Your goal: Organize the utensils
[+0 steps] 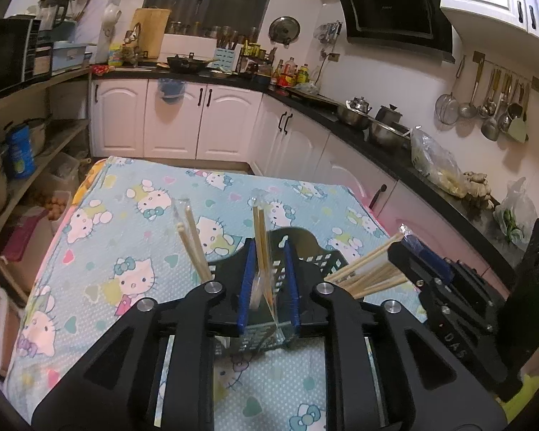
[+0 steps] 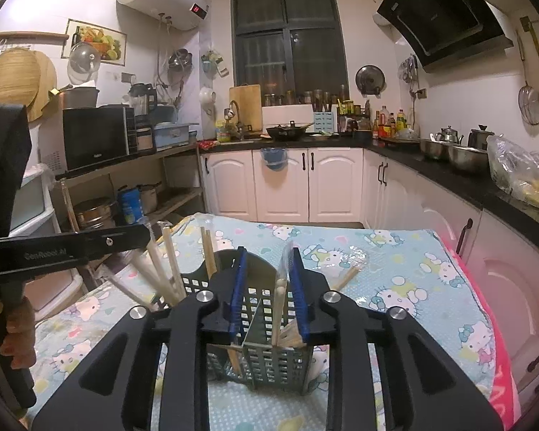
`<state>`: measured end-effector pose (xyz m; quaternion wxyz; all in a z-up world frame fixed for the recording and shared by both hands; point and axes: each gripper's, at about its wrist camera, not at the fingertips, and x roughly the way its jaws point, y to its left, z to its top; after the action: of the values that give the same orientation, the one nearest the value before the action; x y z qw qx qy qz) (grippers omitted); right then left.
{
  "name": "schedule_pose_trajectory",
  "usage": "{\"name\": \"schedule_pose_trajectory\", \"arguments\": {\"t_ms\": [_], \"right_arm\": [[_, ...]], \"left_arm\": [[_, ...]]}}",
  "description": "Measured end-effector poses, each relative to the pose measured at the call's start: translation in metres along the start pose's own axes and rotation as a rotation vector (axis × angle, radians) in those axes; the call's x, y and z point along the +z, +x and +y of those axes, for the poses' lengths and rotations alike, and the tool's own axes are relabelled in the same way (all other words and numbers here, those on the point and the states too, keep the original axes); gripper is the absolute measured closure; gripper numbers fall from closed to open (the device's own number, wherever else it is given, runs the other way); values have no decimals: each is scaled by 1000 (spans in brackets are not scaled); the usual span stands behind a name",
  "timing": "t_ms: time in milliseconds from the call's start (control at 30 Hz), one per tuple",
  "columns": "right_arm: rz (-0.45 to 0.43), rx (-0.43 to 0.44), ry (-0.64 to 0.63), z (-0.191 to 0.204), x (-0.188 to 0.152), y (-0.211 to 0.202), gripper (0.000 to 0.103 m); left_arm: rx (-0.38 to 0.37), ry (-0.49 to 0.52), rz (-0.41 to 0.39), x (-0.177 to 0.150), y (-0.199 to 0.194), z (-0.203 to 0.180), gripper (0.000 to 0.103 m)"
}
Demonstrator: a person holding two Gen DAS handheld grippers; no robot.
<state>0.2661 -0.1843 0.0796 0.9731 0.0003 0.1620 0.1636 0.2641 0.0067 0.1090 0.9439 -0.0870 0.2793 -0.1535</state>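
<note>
A dark slotted utensil holder (image 1: 316, 262) (image 2: 262, 301) stands on the Hello Kitty tablecloth (image 1: 125, 233). My left gripper (image 1: 267, 248) hangs over it, open. A plastic-wrapped pair of chopsticks (image 1: 260, 230) stands upright between its blue pads, with a gap on each side. My right gripper (image 2: 268, 253) is open over the holder too. Another wrapped pair (image 2: 279, 301) leans close by its right pad, well clear of the left pad. More chopsticks (image 1: 194, 240) lean out on the left, and a bundle (image 1: 370, 273) fans out to the right.
Black counters with steel bowls (image 1: 352, 115) and food bags (image 1: 438, 165) run along the right, close to the table's edge. Open shelves with pots (image 2: 93, 212) stand on the left. A person's hand (image 2: 18, 334) grips the left tool's handle. White cabinets (image 2: 280, 183) lie beyond the table.
</note>
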Motion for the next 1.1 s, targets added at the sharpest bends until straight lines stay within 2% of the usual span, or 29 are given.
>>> {"name": "schedule_pose_trajectory", "arguments": {"t_ms": [67,300,633,700,1100], "right_arm": [[5,2,-1,0,0,-6,75],[18,9,1,2,-4,-24,65],[31,19,1,9,-16,-50,53],[35,21,2,10,-20,-54,49],[69,16,28,11,-42,-73,28]], "left_arm": [[4,0,5,-2,-2,0,90],[17,0,11,-12,-13,-2,75],[19,-4,11,-25,-29,-3,61],[19,-6,9,-29,-33,-3,54],[27,-26,25,-64,-51,0,38]]}}
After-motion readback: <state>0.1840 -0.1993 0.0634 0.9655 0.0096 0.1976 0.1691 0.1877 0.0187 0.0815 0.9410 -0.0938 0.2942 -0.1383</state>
